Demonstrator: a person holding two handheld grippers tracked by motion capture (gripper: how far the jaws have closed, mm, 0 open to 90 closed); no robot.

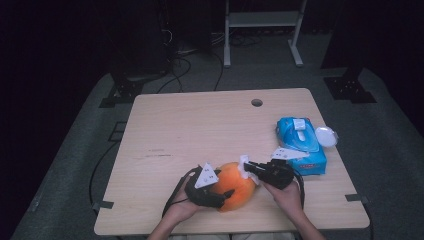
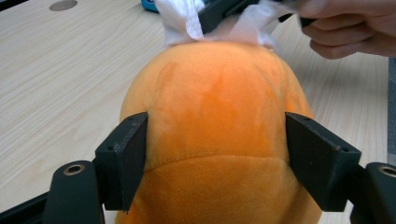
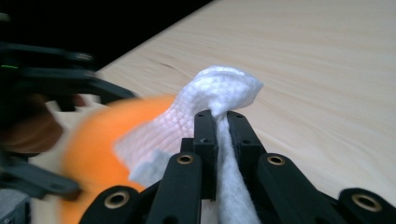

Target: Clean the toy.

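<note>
The left gripper (image 2: 217, 154) clamps the orange plush (image 2: 215, 121) by its flanks near the table's (image 1: 200, 125) front edge, while the right gripper (image 3: 223, 122), jaws pinched tight on a white wipe (image 3: 219, 91), presses it onto the plush's far top from the right.

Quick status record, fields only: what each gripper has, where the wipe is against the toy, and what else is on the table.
left gripper: jaws clamped on both sides of the orange plush toy
right gripper: shut on the white wipe
wipe contact: resting on the toy's far top, seen in the left gripper view
toy: on the table, near the front edge
other things: blue wipes pack at the right, white round lid beside it
</note>
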